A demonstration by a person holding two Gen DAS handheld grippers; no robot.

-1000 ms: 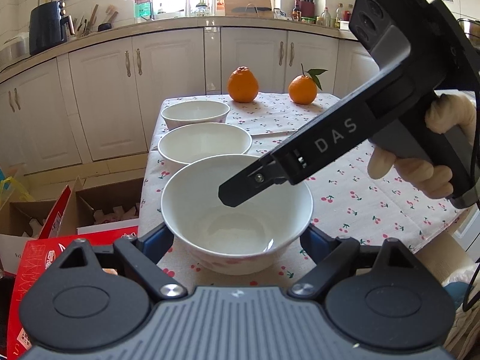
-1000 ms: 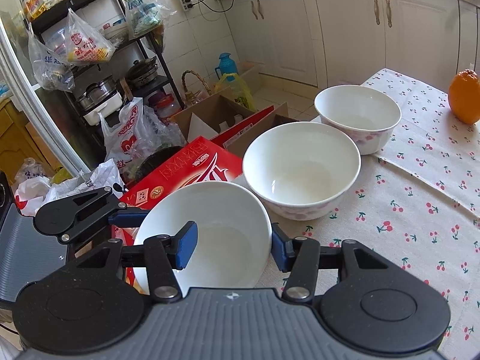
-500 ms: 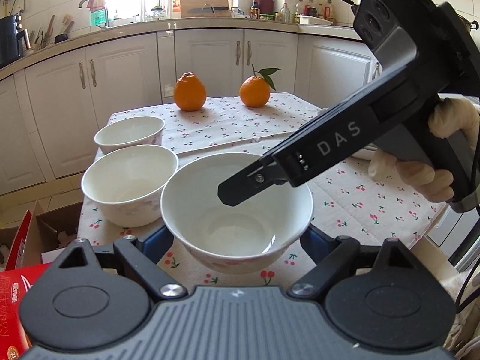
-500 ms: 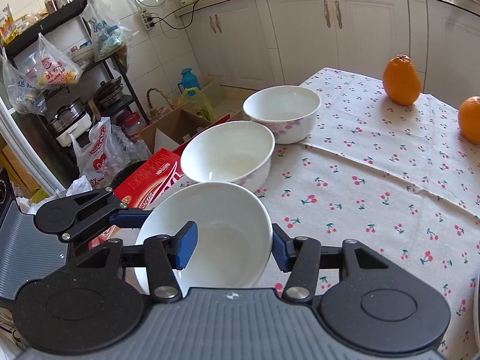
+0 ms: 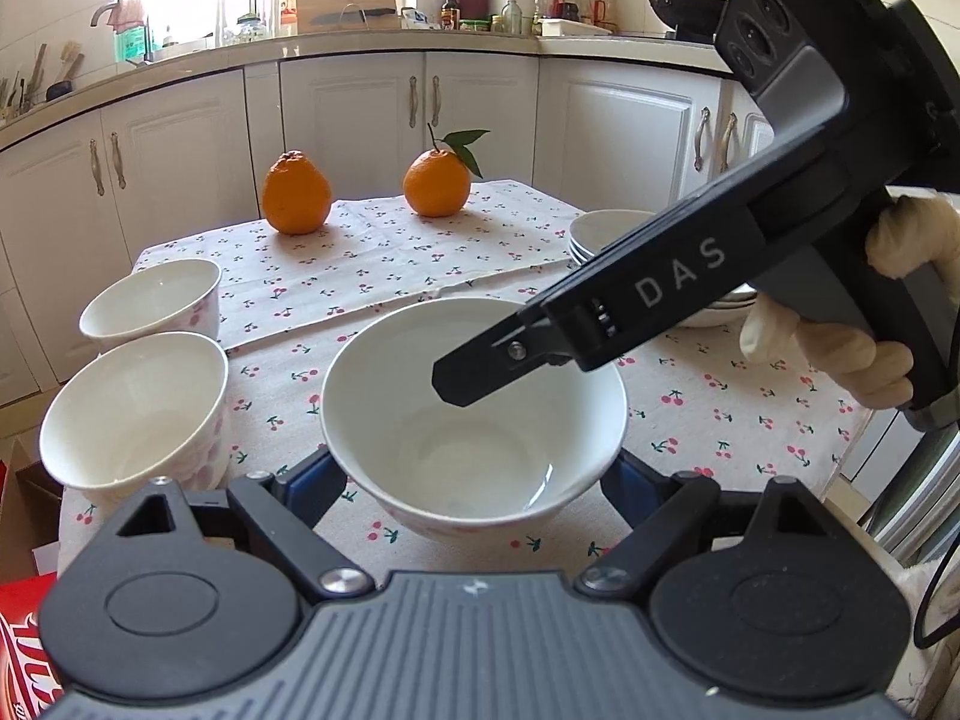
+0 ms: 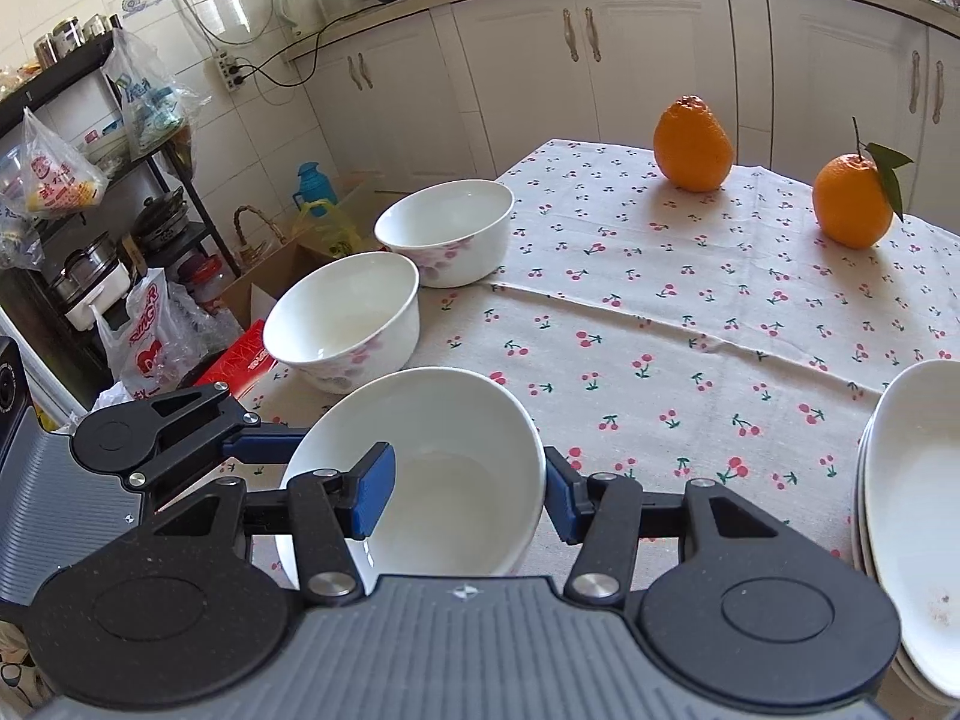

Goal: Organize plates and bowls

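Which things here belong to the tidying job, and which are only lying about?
Job: held bowl; near bowl; far bowl; plate stack.
Lying about: two oranges; red box; plastic bags.

Two oranges are parked at the far end of the cherry-print tablecloth (image 6: pixel 660 324), a knobbly one (image 6: pixel 693 144) and a leafy-stemmed one (image 6: pixel 852 201). White cabinets (image 5: pixel 480 114) are seen behind, plus a red box (image 6: pixel 240 360) and plastic bags (image 6: pixel 150 330) down on the floor.
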